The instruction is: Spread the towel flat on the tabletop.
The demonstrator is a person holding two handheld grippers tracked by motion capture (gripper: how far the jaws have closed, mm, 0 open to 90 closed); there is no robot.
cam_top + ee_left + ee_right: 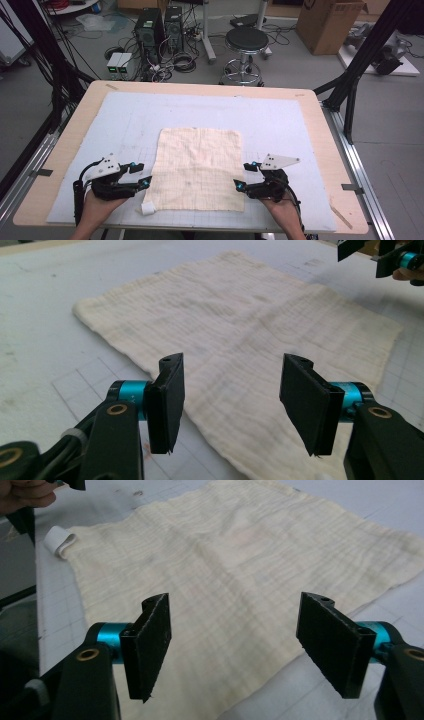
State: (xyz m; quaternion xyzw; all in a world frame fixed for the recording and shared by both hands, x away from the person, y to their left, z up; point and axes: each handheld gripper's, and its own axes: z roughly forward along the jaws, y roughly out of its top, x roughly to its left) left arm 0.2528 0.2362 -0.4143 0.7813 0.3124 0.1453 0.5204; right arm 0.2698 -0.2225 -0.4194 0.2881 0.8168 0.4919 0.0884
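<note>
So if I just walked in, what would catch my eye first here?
Probably the cream cloth spread flat in the middle of the white mat on the table. Next, the two black hand-held grippers flanking its near edge, the left hand-held gripper and the right hand-held gripper, both with jaws open toward it.

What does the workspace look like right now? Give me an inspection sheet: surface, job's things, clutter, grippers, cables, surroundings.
Surface: pale wooden table covered by a white gridded mat.
Job's things: cream square woven cloth lying flat and unfolded on the mat; small white fabric tag at its near left corner.
Clutter: nothing seen on the mat besides the cloth.
Grippers: left gripper at the cloth's left edge, jaws open; right gripper at its right edge, jaws open; neither holds anything.
Cables: black cable trails from the left gripper.
Surroundings: black round stool, two black computer towers, brown cardboard box on the floor beyond the table.
</note>
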